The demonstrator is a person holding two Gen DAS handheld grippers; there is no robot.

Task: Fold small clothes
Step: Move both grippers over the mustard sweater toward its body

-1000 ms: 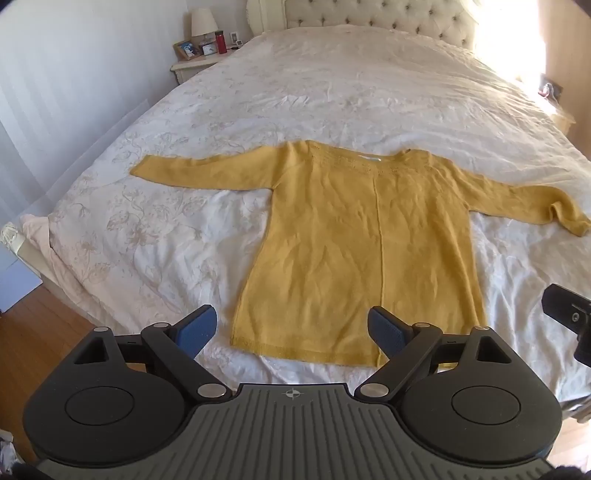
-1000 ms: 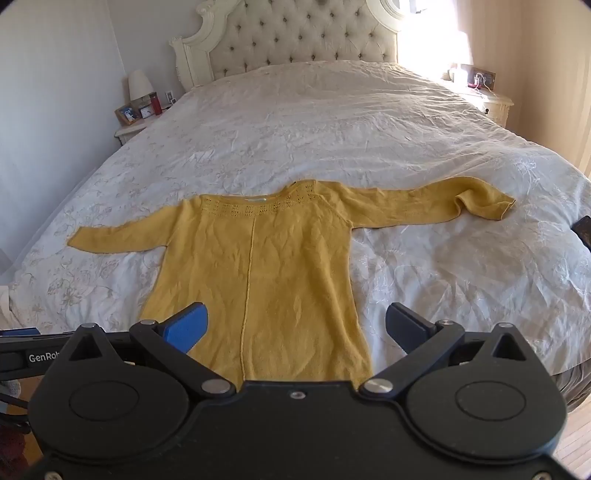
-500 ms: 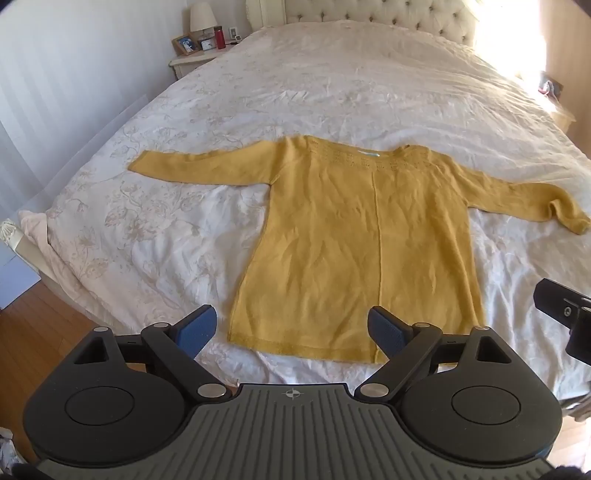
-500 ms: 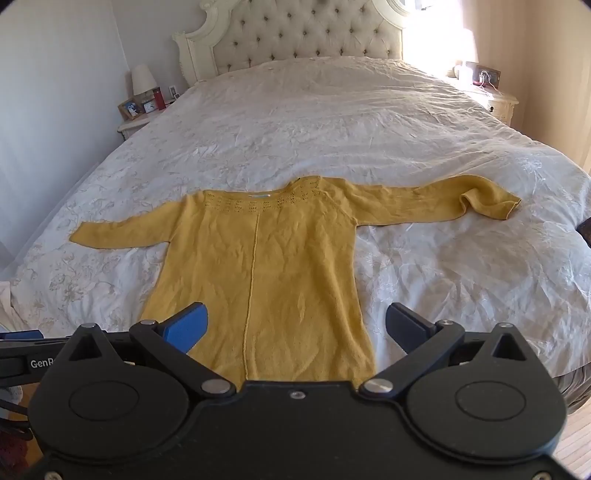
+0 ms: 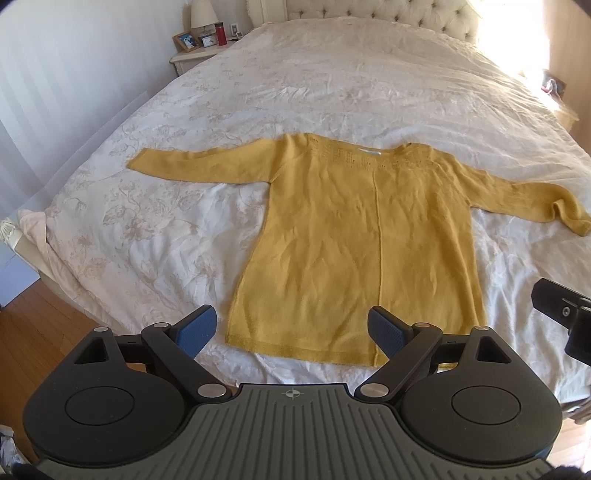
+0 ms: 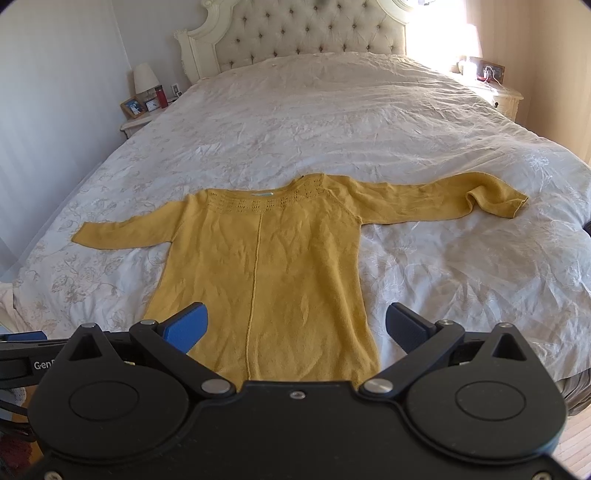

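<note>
A mustard-yellow knit sweater (image 5: 362, 236) lies flat on the white bedspread (image 5: 332, 92), neckline away from me, both sleeves spread out sideways. Its right cuff (image 6: 495, 195) is bunched and folded over. The sweater also shows in the right wrist view (image 6: 258, 266). My left gripper (image 5: 291, 330) is open and empty, hovering just above the sweater's bottom hem. My right gripper (image 6: 297, 326) is open and empty, above the lower right part of the sweater body. Part of the right gripper shows at the right edge of the left wrist view (image 5: 565, 317).
A tufted headboard (image 6: 306, 33) stands at the far end. A nightstand (image 5: 195, 51) with a lamp, photo frame and red bottle is at far left; another nightstand (image 6: 498, 96) is at far right. Wooden floor (image 5: 29, 317) lies below the bed's near left corner.
Both grippers have moved slightly forward and up over the bed's foot, so the sweater sits a little lower in the views. Both stay open. The sweater has not moved.
</note>
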